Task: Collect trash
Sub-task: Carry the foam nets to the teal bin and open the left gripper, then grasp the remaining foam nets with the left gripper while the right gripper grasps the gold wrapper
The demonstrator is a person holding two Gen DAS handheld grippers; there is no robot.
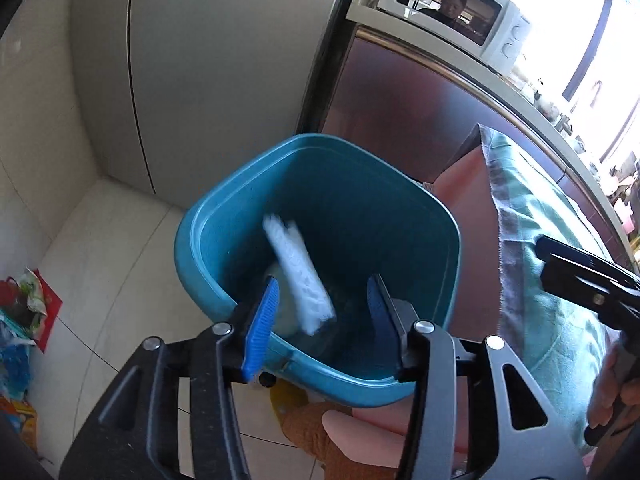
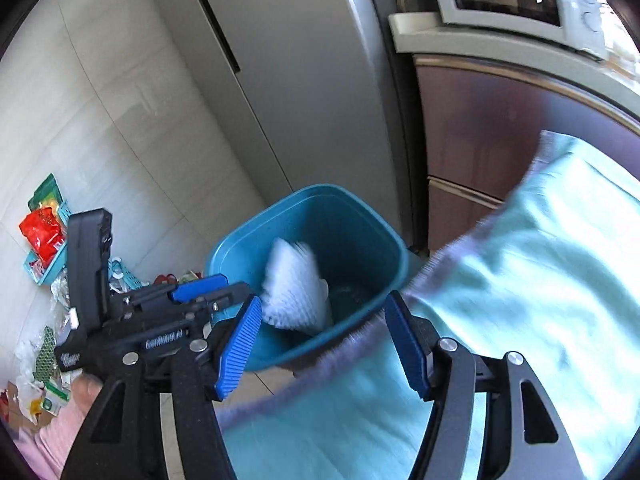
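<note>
Floor litter (image 2: 44,236) shows only rightward; both tongs (image 1: 324,320) (image 2: 320,344) gape over the bin (image 1: 248,216), tissue (image 1: 300,276) inside.

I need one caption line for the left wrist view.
Open left tongs above the blue bin, white paper blurred inside.

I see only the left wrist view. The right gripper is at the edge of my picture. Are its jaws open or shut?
Observer: Open. The right gripper holds nothing; a pale green cloth with grey fringe lies below its jaws.
Operator: Does trash remain on the floor?
Observer: Yes. A green mesh-patterned packet and crumpled clear plastic wrappers lie on the pale tiled floor, left of the blue plastic bin.
</note>
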